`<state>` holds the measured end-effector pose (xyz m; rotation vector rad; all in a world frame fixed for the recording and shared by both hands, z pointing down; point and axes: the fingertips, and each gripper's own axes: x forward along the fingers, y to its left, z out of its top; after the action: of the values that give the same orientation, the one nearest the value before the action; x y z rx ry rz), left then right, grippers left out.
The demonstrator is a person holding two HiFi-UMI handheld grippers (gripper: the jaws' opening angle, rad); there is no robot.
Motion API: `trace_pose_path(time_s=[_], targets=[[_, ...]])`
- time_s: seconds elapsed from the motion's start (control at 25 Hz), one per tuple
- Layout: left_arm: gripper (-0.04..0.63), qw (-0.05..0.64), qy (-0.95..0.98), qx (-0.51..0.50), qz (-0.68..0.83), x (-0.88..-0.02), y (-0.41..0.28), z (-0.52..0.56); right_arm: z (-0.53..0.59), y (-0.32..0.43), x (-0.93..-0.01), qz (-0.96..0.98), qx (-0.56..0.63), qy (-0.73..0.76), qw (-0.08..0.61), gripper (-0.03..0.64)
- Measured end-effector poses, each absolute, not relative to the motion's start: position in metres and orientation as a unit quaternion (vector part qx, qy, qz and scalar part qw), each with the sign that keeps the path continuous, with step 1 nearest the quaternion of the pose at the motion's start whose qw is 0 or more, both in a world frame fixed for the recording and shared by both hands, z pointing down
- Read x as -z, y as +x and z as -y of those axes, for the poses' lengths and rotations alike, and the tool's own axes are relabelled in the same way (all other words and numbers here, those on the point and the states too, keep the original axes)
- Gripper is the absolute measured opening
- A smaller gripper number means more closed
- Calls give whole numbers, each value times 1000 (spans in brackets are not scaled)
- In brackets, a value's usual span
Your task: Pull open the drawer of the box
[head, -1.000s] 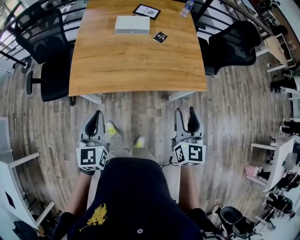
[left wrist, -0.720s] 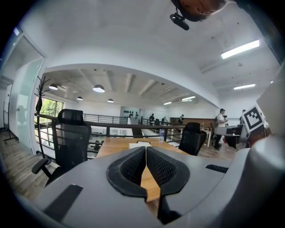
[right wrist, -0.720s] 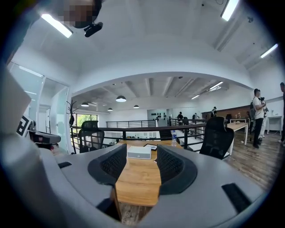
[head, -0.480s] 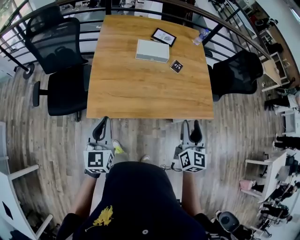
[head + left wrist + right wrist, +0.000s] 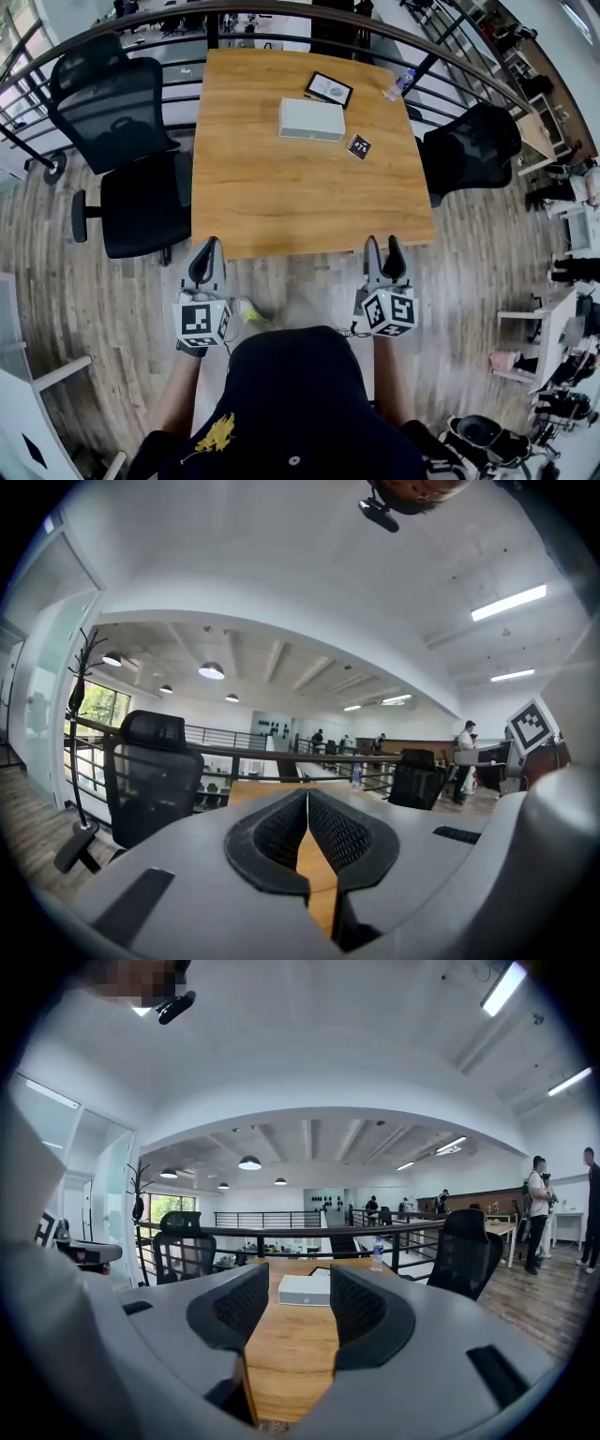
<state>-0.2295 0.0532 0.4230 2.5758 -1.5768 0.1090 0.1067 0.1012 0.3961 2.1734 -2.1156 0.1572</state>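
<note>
Just off the table's (image 5: 281, 197) near edge: left gripper (image 5: 206, 246) pressed together, right gripper (image 5: 382, 242) spread, closing on nothing. Box (image 5: 311, 119) sits toward the table's far edge.

Entry, as I watch the feed: the wearer has a dark navy short-sleeved top (image 5: 300, 403) with a small yellow emblem (image 5: 217, 434) on the front, and a shoe with yellow-green trim (image 5: 249, 313).

The left gripper (image 5: 207, 247) and right gripper (image 5: 382, 249) have light grey moulded shells. Each carries a white cube printed with black square markers: left marker cube (image 5: 202, 322), right marker cube (image 5: 387, 311).

Black cross-hatched pads (image 5: 281, 829) line the jaws; the right pads (image 5: 234, 1305) look the same. The right jaws are closing on air.

A thin black cable (image 5: 339, 330) trails by the right cube.
</note>
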Motion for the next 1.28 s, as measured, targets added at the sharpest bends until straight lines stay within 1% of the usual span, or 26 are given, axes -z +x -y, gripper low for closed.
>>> trace_pose_path(time_s=[0.4,0.68,0.88,1.28], targets=[[18,76,840,-64,534,-442,-227,-16,-35,103,-428,713,-79,694,59,183],[18,79,828,-91,547,-449,-201,46,58,120,-448,732,-101,672,44,178],[18,78,826,-108,547,-460,-174,87,117,143,-459,738,-96,667,37,178],[18,113,825,-96,545,-487,-142,130,187,162,-526,719,-146,675,84,164]])
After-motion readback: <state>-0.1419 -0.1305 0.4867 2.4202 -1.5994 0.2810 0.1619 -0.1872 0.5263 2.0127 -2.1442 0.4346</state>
